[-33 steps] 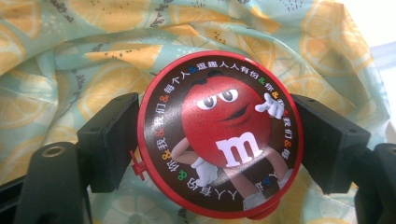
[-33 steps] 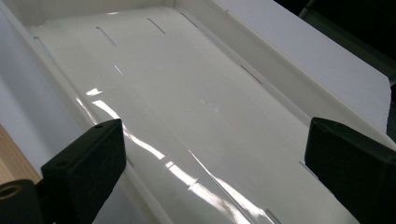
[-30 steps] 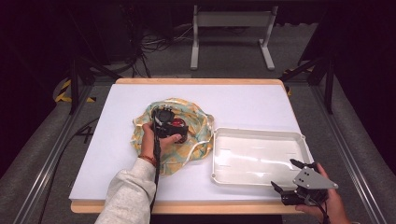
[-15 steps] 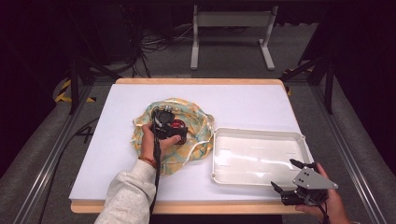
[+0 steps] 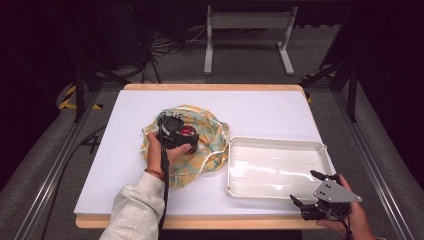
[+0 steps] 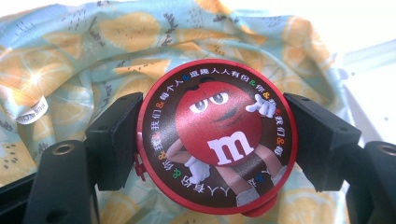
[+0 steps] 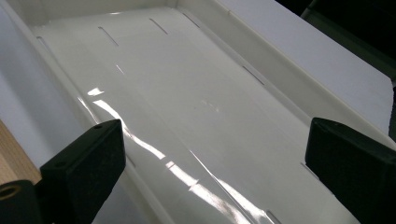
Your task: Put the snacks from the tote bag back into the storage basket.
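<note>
Left gripper view: the left gripper [image 6: 215, 140] has its 2 black jaws clamped on a round red candy tin [image 6: 216, 136], over the crumpled lemon-print cloth [image 6: 116, 51]. High view puts the right gripper [image 5: 314, 192], jaws wide and holding nothing, at the near edge of the white plastic tray [image 5: 278, 145].

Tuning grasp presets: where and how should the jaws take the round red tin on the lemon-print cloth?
Grip the round red tin across its rim, at two opposite points, coming from above. It lies flat, lid up, on the lemon-print cloth, so only the thin edge gives parallel faces. The left gripper is shut on it that way.
</note>
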